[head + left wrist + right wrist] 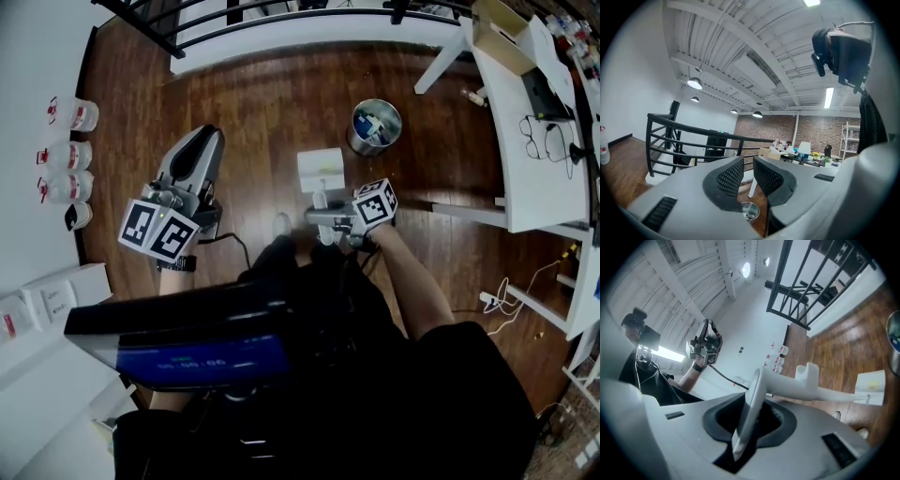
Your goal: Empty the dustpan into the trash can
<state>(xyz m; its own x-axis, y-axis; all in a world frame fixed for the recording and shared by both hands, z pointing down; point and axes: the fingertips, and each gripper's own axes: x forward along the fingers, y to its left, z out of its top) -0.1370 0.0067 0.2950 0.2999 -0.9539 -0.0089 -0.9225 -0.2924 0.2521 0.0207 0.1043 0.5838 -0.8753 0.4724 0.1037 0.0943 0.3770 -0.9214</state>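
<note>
Your right claw (751, 418) is clamped on the flat handle end of the white dustpan (820, 391), which reaches out over the wood floor (834, 352). Only the head view shows the whole trash can (376, 127), near the pan; the right gripper view crops it. Your left claw (747, 174) stands slightly apart, empty. You can't make out the pan's contents.

- Dustpan (321, 171): white plastic, with a flat rectangular pan on a long straight handle that has a small forked lug partway along. It is held roughly level. The pan end points toward the trash can (376, 127) and lies near it, short of its rim. The flat end of the handle sits tilted between the jaws of the right gripper (751, 423).
- Trash can: round, shiny metal, open-topped, standing upright on the wooden floor (262, 103). Blue and white litter shows inside.
</note>
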